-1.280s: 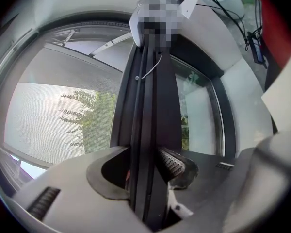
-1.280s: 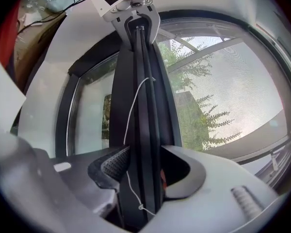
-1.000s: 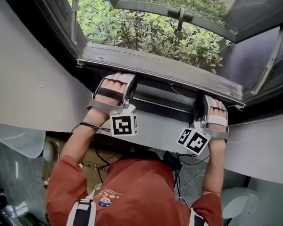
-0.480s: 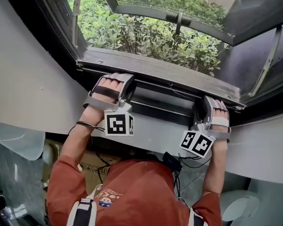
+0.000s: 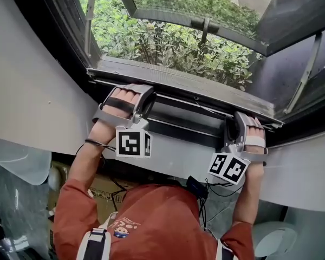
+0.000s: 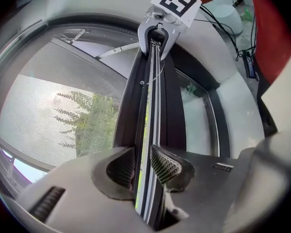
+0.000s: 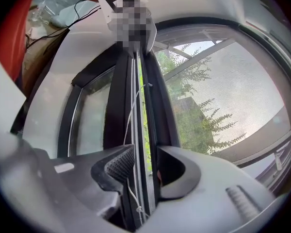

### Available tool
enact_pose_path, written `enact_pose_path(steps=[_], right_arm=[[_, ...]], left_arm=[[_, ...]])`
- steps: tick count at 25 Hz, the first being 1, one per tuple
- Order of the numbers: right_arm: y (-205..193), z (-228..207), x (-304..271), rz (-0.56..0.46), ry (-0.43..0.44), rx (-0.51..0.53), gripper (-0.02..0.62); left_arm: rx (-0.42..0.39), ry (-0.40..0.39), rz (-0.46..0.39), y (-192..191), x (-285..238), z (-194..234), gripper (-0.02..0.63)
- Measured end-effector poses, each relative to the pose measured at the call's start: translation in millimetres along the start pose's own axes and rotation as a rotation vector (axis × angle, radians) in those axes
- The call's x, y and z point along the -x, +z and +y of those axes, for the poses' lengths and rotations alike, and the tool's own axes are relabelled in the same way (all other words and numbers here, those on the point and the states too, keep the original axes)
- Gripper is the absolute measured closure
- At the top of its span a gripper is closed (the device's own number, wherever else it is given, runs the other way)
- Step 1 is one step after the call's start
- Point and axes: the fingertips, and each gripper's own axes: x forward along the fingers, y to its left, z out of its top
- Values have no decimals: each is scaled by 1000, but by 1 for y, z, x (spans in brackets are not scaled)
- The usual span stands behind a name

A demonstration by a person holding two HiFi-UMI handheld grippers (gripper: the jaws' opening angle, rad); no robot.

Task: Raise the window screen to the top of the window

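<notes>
The window screen's grey bottom bar [image 5: 184,86] runs across the opening, with the mesh [image 6: 53,115] above it. My left gripper [image 5: 143,92] holds the bar near its left end. In the left gripper view the bar [image 6: 148,106] passes between the pads [image 6: 167,166], which have just been closing and now press on it. My right gripper [image 5: 234,122] clamps the bar near its right end. The right gripper view shows the bar [image 7: 138,101] squeezed between that gripper's fingers [image 7: 117,168]. Each gripper view also shows the other gripper at the bar's far end.
Green shrubs [image 5: 168,42] lie outside, beyond an outward-tilted sash [image 5: 206,19]. White wall panels [image 5: 38,102] flank the dark window frame. A thin white cord [image 7: 128,125] hangs along the bar. A cardboard box [image 5: 100,191] sits below by the person's body.
Both grippers have crept up a little together with the bar. The left gripper's marker cube has drifted leftward in the head view.
</notes>
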Motion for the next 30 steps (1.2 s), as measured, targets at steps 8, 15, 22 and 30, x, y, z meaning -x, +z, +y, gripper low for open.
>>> enact_pose_path(steps=[8,15,22,30], right_arm=[[5,-38,4,5,-185,40,552],[11,-76,11,-10,-289,42,554],[14,-101,19,-15,-331,49,555],[22,-134,28,-36,-403,43,554]], left_arm=[[-31,176,-5,3,7,35,572],[-15,295,-18,9,16,73,572],[-18,371,-12,14,25,97,571],[-19,436,-22,18,35,129,568]])
